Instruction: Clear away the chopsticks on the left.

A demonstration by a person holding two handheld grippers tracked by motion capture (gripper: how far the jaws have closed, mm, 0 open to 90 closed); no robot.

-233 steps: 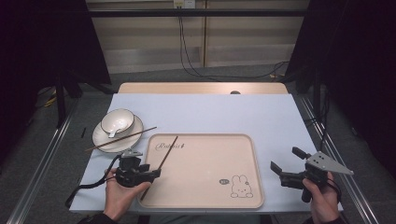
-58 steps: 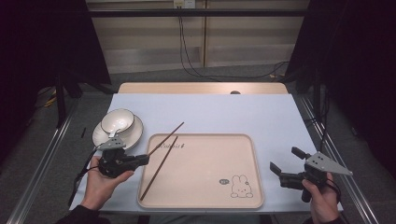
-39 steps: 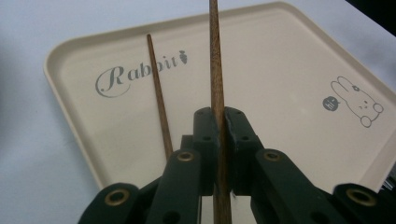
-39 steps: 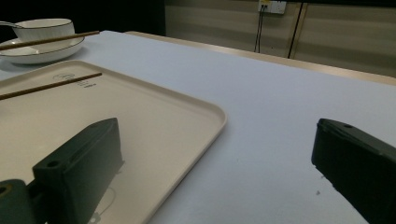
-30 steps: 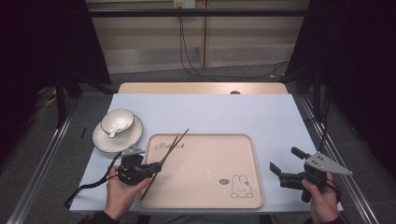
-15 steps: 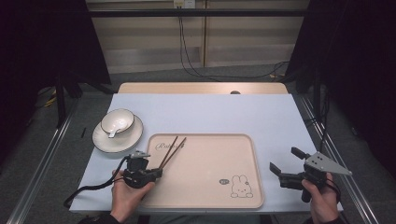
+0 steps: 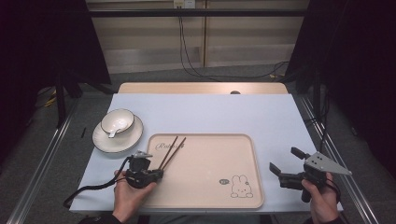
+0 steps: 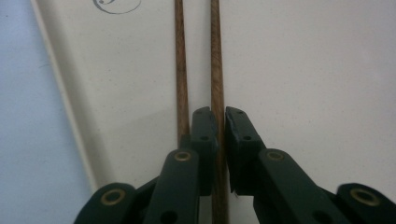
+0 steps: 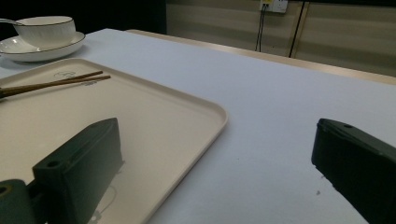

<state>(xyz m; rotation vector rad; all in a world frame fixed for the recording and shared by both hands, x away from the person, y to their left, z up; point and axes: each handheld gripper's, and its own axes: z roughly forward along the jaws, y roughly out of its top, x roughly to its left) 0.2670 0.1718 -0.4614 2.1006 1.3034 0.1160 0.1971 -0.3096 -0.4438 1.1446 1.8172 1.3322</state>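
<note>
Two brown chopsticks (image 7: pixel 171 149) lie side by side on the left part of a cream tray (image 7: pixel 210 158) with a rabbit print. My left gripper (image 7: pixel 158 175) rests at the tray's left edge. In the left gripper view, my left gripper (image 8: pixel 220 112) is shut on the right chopstick (image 8: pixel 216 56), which runs between its jaws. The other chopstick (image 8: pixel 180 56) lies just outside the left jaw on the tray (image 8: pixel 303 70). My right gripper (image 7: pixel 284 158) is held open to the right of the tray, nothing between its jaws. In the right gripper view, the chopsticks (image 9: pixel 60 81) lie far left.
A white bowl (image 7: pixel 117 121) with a spoon in it stands on a saucer (image 7: pixel 100 140) at the table's left, behind my left gripper. The bowl (image 9: pixel 44 28) appears far left in the right gripper view. The pale blue table top (image 7: pixel 210 112) stretches behind the tray.
My left gripper has carried the chopsticks from the table by the saucer onto the tray's left part and lowered them flat. The right gripper has stayed still and open.
</note>
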